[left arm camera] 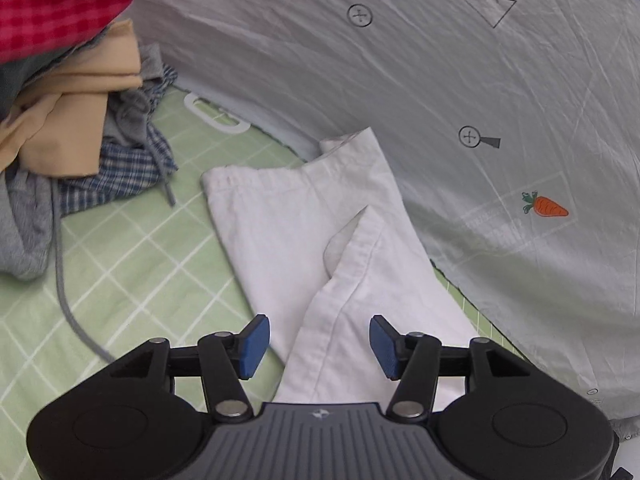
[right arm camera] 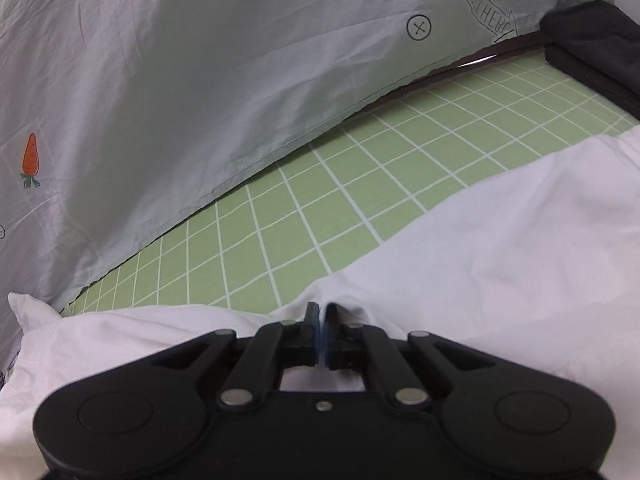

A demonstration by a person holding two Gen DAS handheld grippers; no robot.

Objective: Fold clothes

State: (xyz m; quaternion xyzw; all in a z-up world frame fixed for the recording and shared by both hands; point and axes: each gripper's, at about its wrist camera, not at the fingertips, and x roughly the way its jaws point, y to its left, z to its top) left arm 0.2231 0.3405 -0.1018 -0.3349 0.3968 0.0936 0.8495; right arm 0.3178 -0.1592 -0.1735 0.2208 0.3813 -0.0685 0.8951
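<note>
In the left wrist view, our left tool (left arm camera: 319, 346) stands released, its blue pads (left arm camera: 254, 346) apart with nothing pinched; the white garment (left arm camera: 304, 240) lies just beyond and beneath them, running from 6 o'clock up toward 12 across the green checked table (left arm camera: 132, 280). At 10 o'clock sits a pile of clothes (left arm camera: 80, 132): tan, grey and blue plaid pieces, with red checked cloth (left arm camera: 60, 4) at the top corner. A pale grey sheet (left arm camera: 440, 80) printed with a carrot (left arm camera: 546, 206) fills the 1 to 3 o'clock side.

In the right wrist view, our right tool (right arm camera: 321, 326) is clenched on a fold of the white garment (right arm camera: 500, 240), which spreads from 8 o'clock to 3. A dark object (right arm camera: 592, 40) rests at 2 o'clock.
</note>
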